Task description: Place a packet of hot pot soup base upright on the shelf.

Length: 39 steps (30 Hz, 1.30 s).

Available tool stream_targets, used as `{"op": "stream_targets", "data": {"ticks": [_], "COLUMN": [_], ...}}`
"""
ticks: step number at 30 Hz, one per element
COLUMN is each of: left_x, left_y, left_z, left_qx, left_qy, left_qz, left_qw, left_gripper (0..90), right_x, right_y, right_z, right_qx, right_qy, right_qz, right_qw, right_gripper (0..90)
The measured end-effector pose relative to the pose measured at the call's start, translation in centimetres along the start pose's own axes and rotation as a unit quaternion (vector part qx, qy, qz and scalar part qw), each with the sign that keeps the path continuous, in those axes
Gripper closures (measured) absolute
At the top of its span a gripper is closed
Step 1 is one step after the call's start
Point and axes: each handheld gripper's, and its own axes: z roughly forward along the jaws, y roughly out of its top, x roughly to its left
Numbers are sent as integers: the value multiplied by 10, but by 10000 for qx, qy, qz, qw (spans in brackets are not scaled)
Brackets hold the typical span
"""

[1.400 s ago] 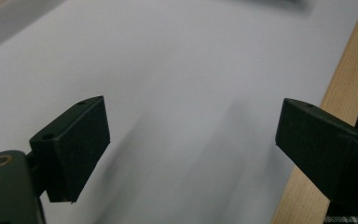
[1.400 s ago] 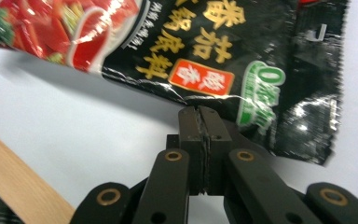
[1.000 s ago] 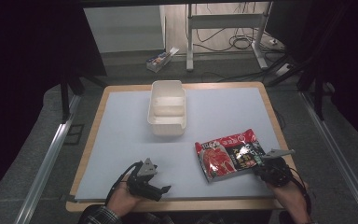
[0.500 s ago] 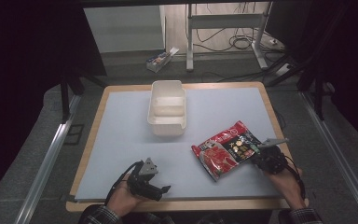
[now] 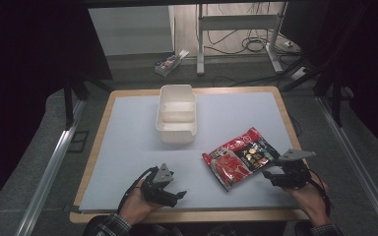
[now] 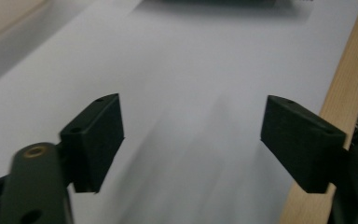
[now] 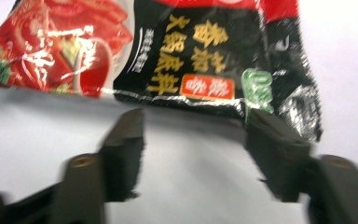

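The red and black food packet (image 5: 241, 158) lies flat on the pale worktop (image 5: 128, 142), near its right front part, and it sits a bit crooked; it is shiny and crinkly, with a picture of red food and yellow writing on it (image 7: 186, 51).

The right gripper (image 5: 281, 173) is just beside the packet's right end; its fingers (image 7: 126, 140) have just been opening, and now they are let go and spread apart; nothing is between them, just bare worktop; the packet's near edge lies right at their tips, and I cannot tell if the right tip touches it. A hand (image 5: 311, 199) holds this gripper from the bottom right.

The left gripper (image 5: 170, 189) is near the front edge of the worktop, well apart from the packet; its fingers (image 6: 98, 135) have just been closing a little, yet they are spread wide and hold nothing; bare pale worktop shows between them, with the wooden edge (image 6: 349, 79) on one side. A hand (image 5: 137, 204) with a checked sleeve (image 5: 110, 226) holds it.

A white tub (image 5: 177, 133) stands farther back, near the middle of the worktop, apart from the packet and from both grippers.
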Motion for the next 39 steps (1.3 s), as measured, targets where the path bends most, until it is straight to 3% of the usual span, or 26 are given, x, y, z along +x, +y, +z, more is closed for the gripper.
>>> {"op": "stream_targets", "data": {"ticks": [6, 7, 11, 14, 16, 21, 26, 31, 39], "left_x": [-1, -3, -5, -4, -4, -4, -4, -5, -10], "left_y": [15, 23, 40, 51, 57, 70, 85, 84, 79], "left_z": [11, 15, 29, 40, 48, 59, 79, 95, 96], "left_qx": [-128, -184, -256, -303, -334, -429, -660, -561, -536], "left_qy": [-211, -264, -396, -595, -622, -665, -681, -647, -504], "left_qz": [26, 142, 344, 277, 312, 372, 257, 186, 343], "left_qw": [9997, 9994, 9983, 9974, 9970, 9962, 9952, 9962, 9967], "left_gripper": [415, 452, 654, 817, 891, 897, 896, 896, 899], "right_x": [-8, -9, -13, -15, -16, -19, -20, -19, -18], "right_y": [-2, -3, -5, -7, -8, -10, -11, -12, -13], "right_z": [3, 3, 5, 6, 7, 8, 10, 11, 11], "right_qx": [-192, -210, -202, -169, -144, -106, -33, 46, 124], "right_qy": [41, 40, -4, -16, -63, -43, 3, 38, 64], "right_qz": [265, 329, 404, 428, 435, 486, 511, 474, 471], "right_qw": [9995, 9992, 9990, 9989, 9989, 9988, 9987, 9989, 9988], "right_gripper": [108, 90, 54, 47, 47, 47, 47, 47, 47]}}
